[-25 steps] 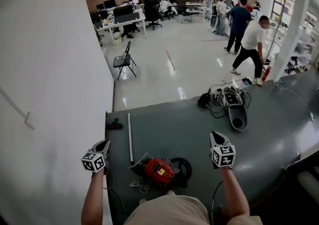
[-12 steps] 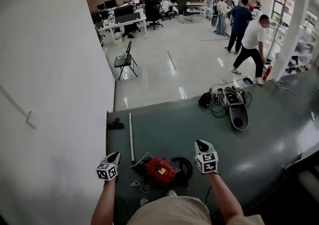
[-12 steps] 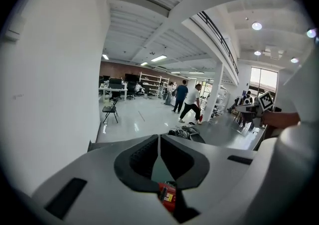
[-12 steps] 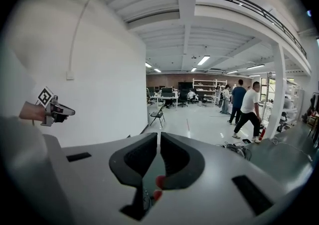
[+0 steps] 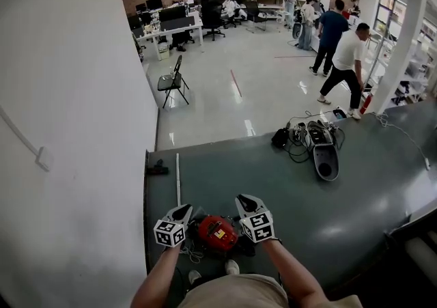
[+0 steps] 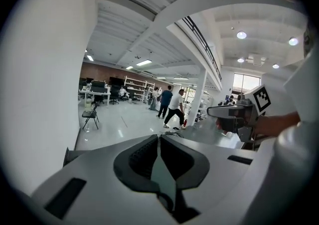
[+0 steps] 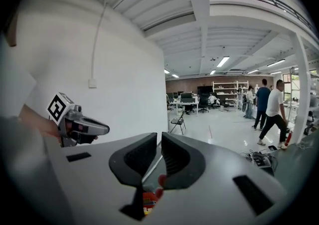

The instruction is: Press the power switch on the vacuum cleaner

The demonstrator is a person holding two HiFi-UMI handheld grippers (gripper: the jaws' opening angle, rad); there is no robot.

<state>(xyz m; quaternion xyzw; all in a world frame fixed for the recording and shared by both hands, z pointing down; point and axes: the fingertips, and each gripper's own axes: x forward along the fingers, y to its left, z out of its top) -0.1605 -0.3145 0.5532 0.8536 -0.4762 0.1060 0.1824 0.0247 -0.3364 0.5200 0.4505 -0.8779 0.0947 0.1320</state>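
Observation:
The red vacuum cleaner [image 5: 217,233] lies on the dark green mat [image 5: 273,184] just in front of the person's feet. My left gripper [image 5: 181,214] hangs close over its left side and my right gripper [image 5: 245,201] close over its right side, each with its marker cube toward the person. In the left gripper view the left gripper [image 6: 158,138] shows its jaws together with nothing between them. The right gripper [image 7: 159,137] has its jaws nearly touching, and a bit of the red vacuum cleaner [image 7: 149,202] shows below them. Whether either gripper touches the vacuum cleaner is unclear.
A white tube [image 5: 177,178] and a small black part [image 5: 157,169] lie on the mat at the left, by the white wall [image 5: 68,129]. A grey machine with cables [image 5: 321,146] sits at the back right. A folding chair [image 5: 171,81] and several people [image 5: 345,61] stand beyond.
Both grippers have moved inward and toward the person, from wide apart to close on either side of the red vacuum cleaner. The vacuum cleaner has not moved.

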